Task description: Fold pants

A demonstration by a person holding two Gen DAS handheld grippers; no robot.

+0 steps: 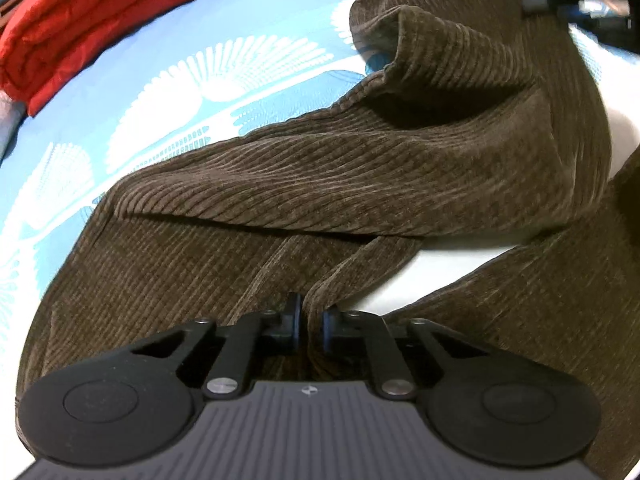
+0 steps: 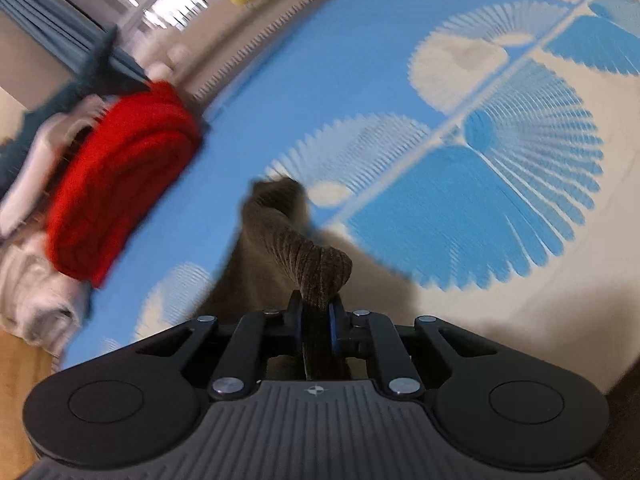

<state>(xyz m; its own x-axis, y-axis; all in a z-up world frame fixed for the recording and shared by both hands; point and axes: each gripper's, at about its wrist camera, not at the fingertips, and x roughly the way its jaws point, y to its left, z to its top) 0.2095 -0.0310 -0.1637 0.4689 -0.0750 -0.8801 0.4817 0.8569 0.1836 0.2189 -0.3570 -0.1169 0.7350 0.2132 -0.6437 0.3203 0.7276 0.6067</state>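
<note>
Left tongs (image 1: 311, 326): pressed together, pinching a ridge of the brown corduroy pants (image 1: 360, 168) where the fabric bunches up between the blue pads.
Pants, from the left tongs outward: one leg spreads flat beneath and to the left of them; a second fold crosses just ahead, rising to the far right, where the right tongs (image 1: 540, 4) hold its lifted end. That part is blurred.
Bedspread (image 1: 140, 92): blue with white fan patterns, beyond and left of the left tongs, under the pants.
Red folded cloth (image 1: 100, 16): far left of the left tongs, well apart from the pants.

Right tongs (image 2: 316, 320): closed on a raised fold of the pants (image 2: 312, 264), which stands up between the pads and trails away forward.
Bedspread (image 2: 500, 200): ahead and right of the right tongs.
Red folded cloth (image 2: 120, 184): ahead and left, near the bed edge, with white fabric (image 2: 36, 296) beside it.
</note>
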